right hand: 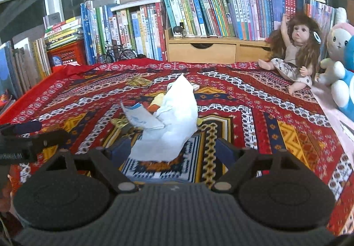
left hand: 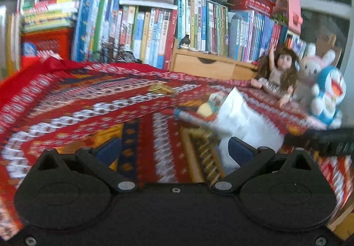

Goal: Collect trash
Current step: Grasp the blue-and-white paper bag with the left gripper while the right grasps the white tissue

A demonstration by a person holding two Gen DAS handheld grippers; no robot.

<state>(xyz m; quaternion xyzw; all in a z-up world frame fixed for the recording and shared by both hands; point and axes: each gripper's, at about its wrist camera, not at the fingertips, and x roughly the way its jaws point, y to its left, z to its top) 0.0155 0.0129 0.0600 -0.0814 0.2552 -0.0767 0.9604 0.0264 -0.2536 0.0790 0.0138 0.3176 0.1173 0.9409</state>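
Patterned cloth spreads bare around white paper; both tongs gape, gripping nothing.

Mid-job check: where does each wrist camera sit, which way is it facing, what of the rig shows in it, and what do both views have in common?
Left wrist: rides on the left gripper, angled down across the red patterned cloth toward the bookshelf; its own open fingers show, plus the right gripper's tip at the right edge.
Right wrist: rides on the right gripper, facing the white bag of trash; own open fingers show, the left gripper at the left edge.
Shared: cloth, white bag, doll, yellow wrapper, books.
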